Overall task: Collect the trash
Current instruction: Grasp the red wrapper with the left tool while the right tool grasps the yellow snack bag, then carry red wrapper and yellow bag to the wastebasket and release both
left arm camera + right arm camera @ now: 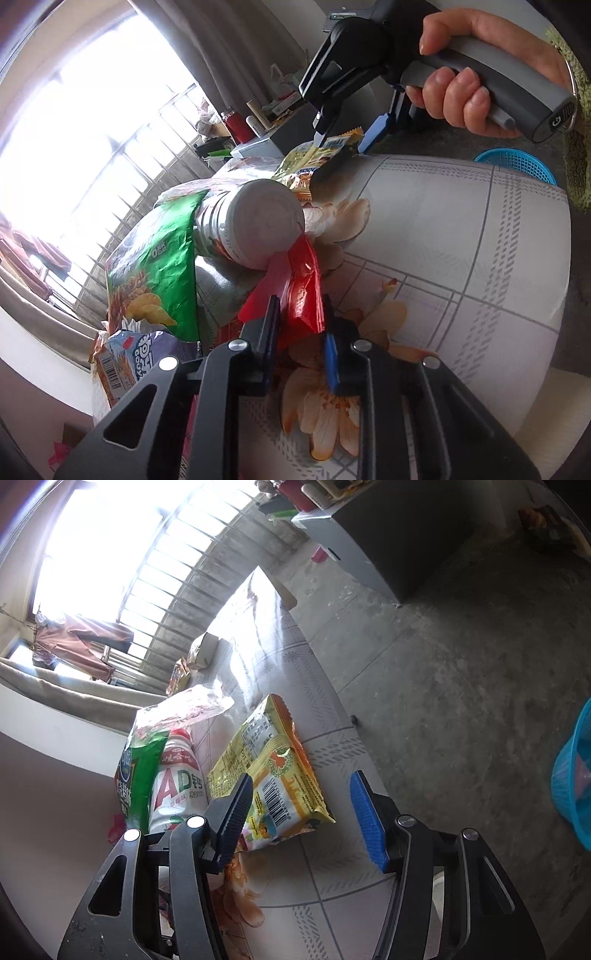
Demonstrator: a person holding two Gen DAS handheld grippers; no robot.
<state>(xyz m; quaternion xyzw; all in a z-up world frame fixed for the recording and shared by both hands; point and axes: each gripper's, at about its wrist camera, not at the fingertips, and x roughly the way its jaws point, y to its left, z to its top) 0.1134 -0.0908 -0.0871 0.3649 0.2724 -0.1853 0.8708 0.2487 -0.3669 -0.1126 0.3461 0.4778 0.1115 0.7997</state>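
Your left tool [299, 325] pinches the red wrapper [301, 284]; your right tool [303, 812], spread, straddles the yellow packet [269, 775]. Lower squarely, then squeeze.

The left gripper [298, 325] sat low in its own view, its two fingers drawn close together and pinching a red wrapper [301, 284] between the pads. The right gripper [301, 821] had its fingers spread wide apart, nothing between them, angled down over the table edge. In the left wrist view the right hand [469, 74] showed at upper right, bare, fingers curled round the grey handle of its gripper, thumb on top.
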